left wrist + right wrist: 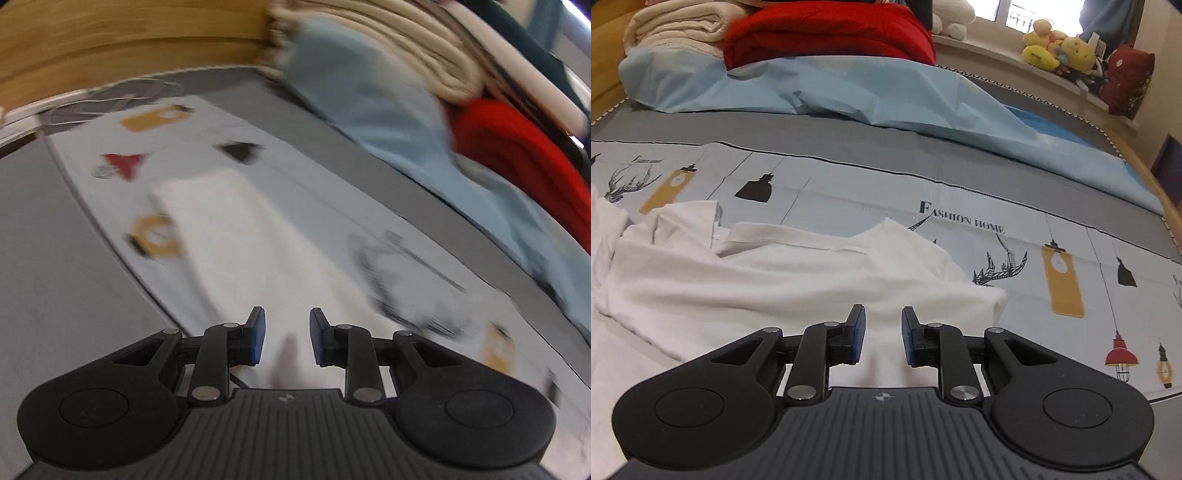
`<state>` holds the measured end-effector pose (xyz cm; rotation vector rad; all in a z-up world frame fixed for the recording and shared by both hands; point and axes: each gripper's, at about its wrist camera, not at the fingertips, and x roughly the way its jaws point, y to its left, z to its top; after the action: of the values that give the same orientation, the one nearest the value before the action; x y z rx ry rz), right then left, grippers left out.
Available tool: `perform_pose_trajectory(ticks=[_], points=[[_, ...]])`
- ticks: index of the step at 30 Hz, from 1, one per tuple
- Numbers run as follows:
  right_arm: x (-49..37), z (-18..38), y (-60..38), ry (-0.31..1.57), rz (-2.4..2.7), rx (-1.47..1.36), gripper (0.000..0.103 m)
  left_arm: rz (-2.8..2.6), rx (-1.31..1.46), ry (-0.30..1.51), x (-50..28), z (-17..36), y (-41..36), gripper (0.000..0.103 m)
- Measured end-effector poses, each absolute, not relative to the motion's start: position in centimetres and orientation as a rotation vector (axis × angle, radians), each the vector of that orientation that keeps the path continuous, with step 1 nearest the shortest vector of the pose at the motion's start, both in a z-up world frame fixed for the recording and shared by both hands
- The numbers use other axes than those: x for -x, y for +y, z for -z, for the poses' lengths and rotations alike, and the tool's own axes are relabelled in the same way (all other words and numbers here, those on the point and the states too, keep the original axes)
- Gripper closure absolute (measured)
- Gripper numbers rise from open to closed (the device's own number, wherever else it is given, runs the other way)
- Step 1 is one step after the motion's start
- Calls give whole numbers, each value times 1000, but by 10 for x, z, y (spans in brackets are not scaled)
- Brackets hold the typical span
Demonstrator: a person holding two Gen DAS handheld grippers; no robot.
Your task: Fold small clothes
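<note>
A white garment (768,280) lies partly folded and rumpled on a pale printed cloth (960,229) spread over a grey bed. My right gripper (883,332) is open, low over the garment's near right part, with nothing between its blue pads. In the blurred left wrist view the same white garment (236,236) shows as a long strip running away from me. My left gripper (287,334) is open just above its near end, holding nothing.
A light blue sheet (849,92) lies bunched across the far side of the bed, with a red blanket (827,33) and a cream blanket (676,26) stacked behind it. Plush toys (1060,51) sit on a window ledge at the far right. A wooden bed frame (129,40) runs along the left.
</note>
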<state>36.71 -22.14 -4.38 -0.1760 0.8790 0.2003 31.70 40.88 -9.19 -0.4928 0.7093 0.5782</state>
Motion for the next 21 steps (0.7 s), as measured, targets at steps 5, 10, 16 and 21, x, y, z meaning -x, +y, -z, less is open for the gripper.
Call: perform_pose_trajectory(ticks=[5,10,16,21], points=[[-369,40,-229,884,-191,136,81,-617,473,751,-329,117,476,72],[-366,42,-240,894,-167,143,81,-583,449,782,-360,116,491,66],[-368,40,-248,900,-129,125,81,-633,341,803,-360,83,460,97],[-369,24,-265,896,-118,-4,81,-585,207,701,-328,-10,377,97]])
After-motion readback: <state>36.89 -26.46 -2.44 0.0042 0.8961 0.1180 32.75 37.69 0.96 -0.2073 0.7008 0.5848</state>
